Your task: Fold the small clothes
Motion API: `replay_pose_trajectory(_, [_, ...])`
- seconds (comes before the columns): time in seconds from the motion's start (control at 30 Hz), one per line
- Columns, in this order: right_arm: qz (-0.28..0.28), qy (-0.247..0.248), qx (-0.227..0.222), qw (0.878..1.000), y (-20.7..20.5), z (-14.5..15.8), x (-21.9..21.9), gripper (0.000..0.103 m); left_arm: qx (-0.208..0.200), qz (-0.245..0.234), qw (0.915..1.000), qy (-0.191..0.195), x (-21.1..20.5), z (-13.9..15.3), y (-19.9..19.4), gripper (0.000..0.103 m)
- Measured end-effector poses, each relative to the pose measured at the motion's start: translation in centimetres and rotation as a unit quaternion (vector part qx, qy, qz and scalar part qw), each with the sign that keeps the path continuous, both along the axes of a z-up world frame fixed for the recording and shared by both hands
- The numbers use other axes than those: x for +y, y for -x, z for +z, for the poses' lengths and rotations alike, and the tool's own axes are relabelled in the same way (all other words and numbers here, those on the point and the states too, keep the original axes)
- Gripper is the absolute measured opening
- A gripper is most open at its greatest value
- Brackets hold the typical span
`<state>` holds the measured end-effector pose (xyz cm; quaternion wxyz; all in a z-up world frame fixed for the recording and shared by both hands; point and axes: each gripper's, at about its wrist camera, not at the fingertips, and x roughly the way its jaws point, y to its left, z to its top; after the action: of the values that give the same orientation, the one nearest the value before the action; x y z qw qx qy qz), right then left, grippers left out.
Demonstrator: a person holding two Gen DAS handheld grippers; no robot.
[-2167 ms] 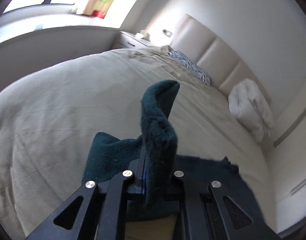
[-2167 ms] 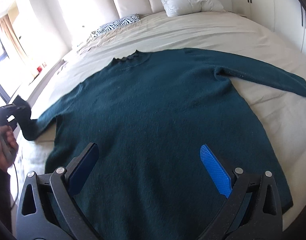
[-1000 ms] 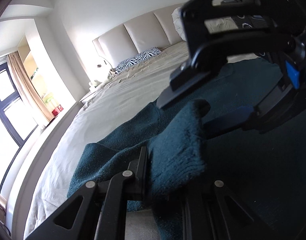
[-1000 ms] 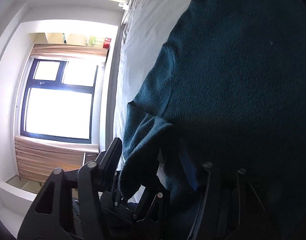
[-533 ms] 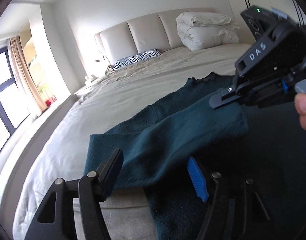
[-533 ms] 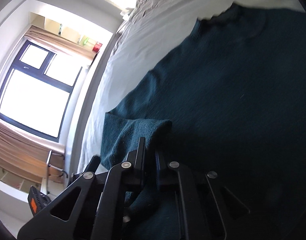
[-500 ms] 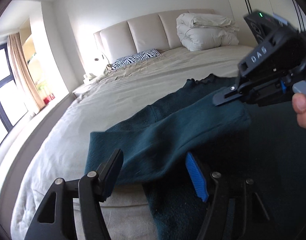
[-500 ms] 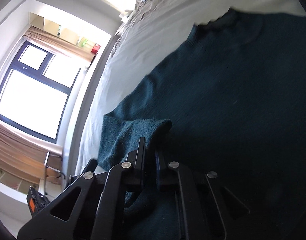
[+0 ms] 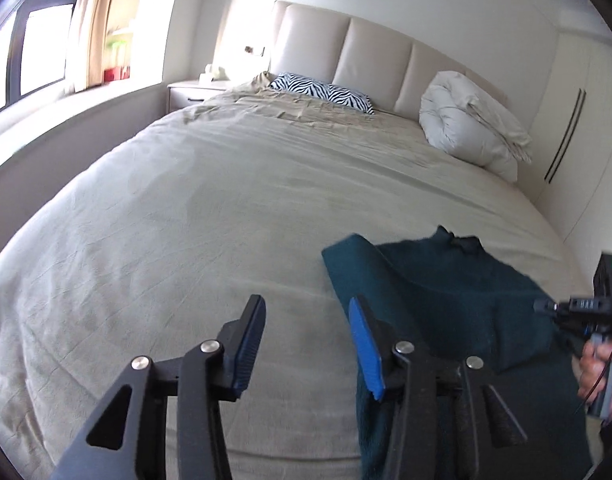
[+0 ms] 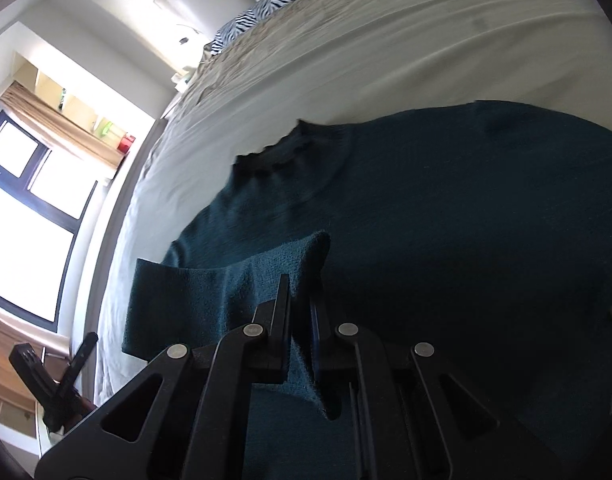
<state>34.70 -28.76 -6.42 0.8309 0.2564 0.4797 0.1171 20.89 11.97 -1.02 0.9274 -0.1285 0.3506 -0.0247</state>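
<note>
The left gripper hangs over bare beige bed, fingers parted and just narrowing, nothing between them. Rightward, the teal sweater lies flat; the right gripper pinches its folded-over sleeve. No lettering is readable.

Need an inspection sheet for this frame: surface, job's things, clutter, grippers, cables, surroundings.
Surface: bed with a beige cover, lightly creased.
Job's things: dark teal sweater lying on the bed, its sleeve brought in over the body.
Clutter: zebra pillow and folded white duvet by the headboard, apart from the sweater.
Grippers: left gripper open over bare cover, its jaws have just been closing, nothing between them; right gripper shut on the sleeve.
Cables: a thin dark cable by the hand at the right edge of the left wrist view.
Surroundings: padded headboard, window with curtain, nightstand, wardrobe doors.
</note>
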Motion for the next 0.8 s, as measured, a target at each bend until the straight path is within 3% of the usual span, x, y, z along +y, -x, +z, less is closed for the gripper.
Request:
replay_pose_trajectory(0.27, [-0.037,0.014,0.006,0.999,-0.9,-1.6,-3.1,0.007,0.021,-0.041,0.9969,0.063,-0.4,-0.7,-2.8,0.037])
replay_pose_trajectory(0.5, [-0.047,0.020,0.015,0.999,-0.7,-2.5,-3.5,0.007,0.058,-0.054,0.9870,0.139,-0.8,-3.3,-5.3,0.033])
replay_pose_trajectory(0.8, [-0.067,0.015,0.033,0.997,-1.1,-4.2,-4.3,0.007,0.067,-0.058,0.9848,0.149,-1.8,-4.8,-6.8,0.031])
